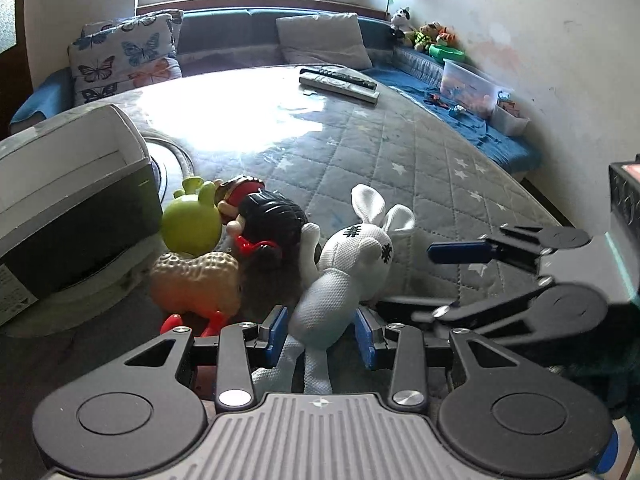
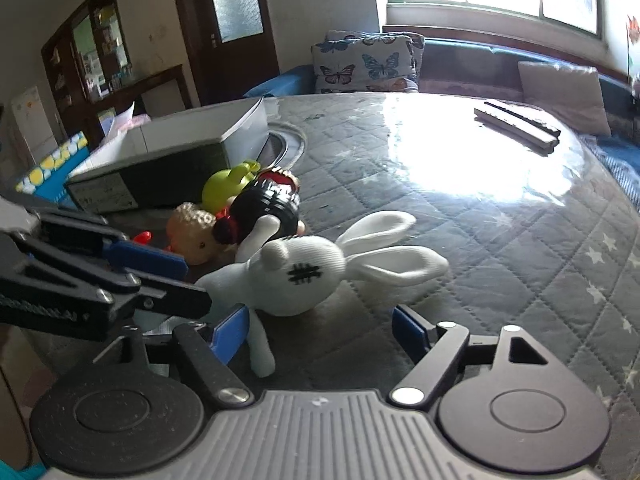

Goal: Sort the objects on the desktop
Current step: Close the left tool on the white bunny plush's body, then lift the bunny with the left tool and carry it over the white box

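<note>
Your left gripper (image 1: 321,334) has its fingers apart, straddling the body of the white plush rabbit (image 1: 352,258); whether the pads touch it is unclear. The rabbit lies on the quilted tabletop (image 1: 420,168), head pointing away from you, legs trailing back under the gripper. Your right gripper (image 2: 322,334) also has fingers spread wide, nothing between them, sitting just beside the rabbit's head. Behind the rabbit: green toy (image 1: 192,220), black-and-red toy (image 1: 264,212) and tan figure (image 1: 196,280) bunched together, touching. Grey box (image 1: 68,200) just left of them.
</note>
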Action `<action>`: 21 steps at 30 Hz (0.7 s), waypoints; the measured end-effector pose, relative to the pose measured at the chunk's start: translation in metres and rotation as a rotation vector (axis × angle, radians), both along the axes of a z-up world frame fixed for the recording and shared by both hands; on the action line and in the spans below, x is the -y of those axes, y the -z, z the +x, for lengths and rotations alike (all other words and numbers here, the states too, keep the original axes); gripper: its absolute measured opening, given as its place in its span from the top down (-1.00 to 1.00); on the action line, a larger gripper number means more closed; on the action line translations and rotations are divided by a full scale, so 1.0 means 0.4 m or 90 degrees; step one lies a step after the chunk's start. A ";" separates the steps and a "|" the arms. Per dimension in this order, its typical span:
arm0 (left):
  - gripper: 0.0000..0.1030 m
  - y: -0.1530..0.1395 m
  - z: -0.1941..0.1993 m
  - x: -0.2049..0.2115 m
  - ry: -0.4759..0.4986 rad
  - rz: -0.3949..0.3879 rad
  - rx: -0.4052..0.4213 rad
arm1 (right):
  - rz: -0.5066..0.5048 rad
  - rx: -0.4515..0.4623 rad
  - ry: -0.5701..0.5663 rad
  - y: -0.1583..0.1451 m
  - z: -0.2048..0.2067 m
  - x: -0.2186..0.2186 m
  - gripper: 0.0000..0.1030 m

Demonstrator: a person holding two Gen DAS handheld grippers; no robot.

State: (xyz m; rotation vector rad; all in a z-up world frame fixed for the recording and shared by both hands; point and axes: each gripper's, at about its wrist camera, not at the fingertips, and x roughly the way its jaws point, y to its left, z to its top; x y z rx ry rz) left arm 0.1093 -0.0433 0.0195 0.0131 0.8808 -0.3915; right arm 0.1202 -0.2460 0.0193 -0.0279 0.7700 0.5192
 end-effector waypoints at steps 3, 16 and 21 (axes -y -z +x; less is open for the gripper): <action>0.24 0.007 0.005 0.000 0.004 0.000 -0.001 | 0.023 0.003 0.006 -0.015 0.007 0.018 -0.46; 0.28 0.039 0.020 0.015 0.025 0.014 0.001 | 0.062 -0.017 -0.025 -0.009 0.067 -0.030 -0.04; 0.42 0.042 0.010 0.018 0.040 0.009 0.019 | 0.064 -0.018 -0.023 -0.012 0.066 -0.025 0.08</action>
